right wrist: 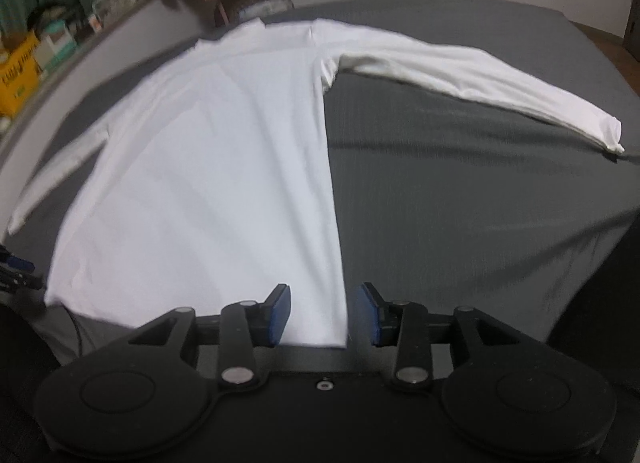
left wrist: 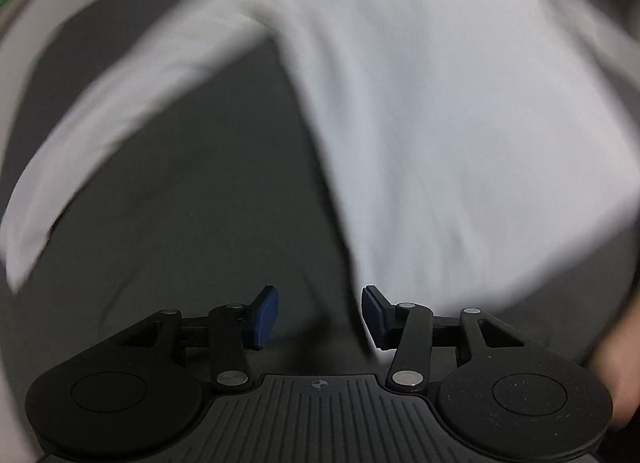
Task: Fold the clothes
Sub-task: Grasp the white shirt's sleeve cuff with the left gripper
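Support: bed (right wrist: pixel 460 183) under a dark grey cover, faintly ribbed, with slight creases toward the near right corner. Directly on it: one white long-sleeved shirt (right wrist: pixel 224 167), spread flat, hem toward the near edge, collar at the far end. Both sleeves lie out on the cover, angled away from the body; dark cover shows between each sleeve and the body. Left wrist view is motion-blurred; shirt detail there unreadable.
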Action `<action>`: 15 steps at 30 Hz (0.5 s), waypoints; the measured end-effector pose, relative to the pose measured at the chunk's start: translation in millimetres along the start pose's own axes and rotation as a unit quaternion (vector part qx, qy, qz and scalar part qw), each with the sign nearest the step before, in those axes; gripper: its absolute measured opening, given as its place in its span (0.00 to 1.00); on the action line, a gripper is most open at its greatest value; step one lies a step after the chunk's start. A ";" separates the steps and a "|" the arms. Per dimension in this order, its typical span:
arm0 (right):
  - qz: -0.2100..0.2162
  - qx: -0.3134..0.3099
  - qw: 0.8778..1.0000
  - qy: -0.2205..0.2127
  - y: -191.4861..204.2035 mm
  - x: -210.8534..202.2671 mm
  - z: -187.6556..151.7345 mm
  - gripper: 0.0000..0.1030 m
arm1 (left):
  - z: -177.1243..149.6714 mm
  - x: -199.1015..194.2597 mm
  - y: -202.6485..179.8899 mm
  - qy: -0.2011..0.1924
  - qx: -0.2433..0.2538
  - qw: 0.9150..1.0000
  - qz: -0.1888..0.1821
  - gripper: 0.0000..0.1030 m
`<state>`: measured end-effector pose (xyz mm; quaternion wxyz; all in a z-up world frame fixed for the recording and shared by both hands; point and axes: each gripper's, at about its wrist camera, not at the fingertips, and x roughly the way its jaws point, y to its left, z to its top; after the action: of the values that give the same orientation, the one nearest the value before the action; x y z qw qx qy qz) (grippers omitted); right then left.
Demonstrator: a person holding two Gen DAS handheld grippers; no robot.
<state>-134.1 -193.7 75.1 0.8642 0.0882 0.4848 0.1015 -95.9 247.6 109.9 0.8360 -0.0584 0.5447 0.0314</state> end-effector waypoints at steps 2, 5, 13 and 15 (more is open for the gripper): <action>0.016 0.008 1.000 -0.017 1.7 -0.5 3.7 0.39 | -5.3 -22.5 44.7 -0.087 -0.110 0.990 -0.007 0.73; 0.027 0.002 0.999 -0.031 8.0 7.1 7.5 0.40 | -23.3 -40.9 96.8 -0.197 -0.190 0.961 0.034 1.00; -0.012 -0.039 0.998 -0.052 16.7 15.1 6.7 0.43 | -33.6 -9.5 195.2 -0.240 -0.258 0.928 0.123 1.00; -0.018 -0.034 0.998 -0.054 14.3 11.5 10.1 0.45 | -31.7 2.5 214.5 -0.245 -0.286 0.917 0.132 1.00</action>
<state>-120.9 -177.5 74.4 0.8934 0.0553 0.4351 0.0973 -148.5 456.0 81.3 0.8789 -0.2136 0.2937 0.3092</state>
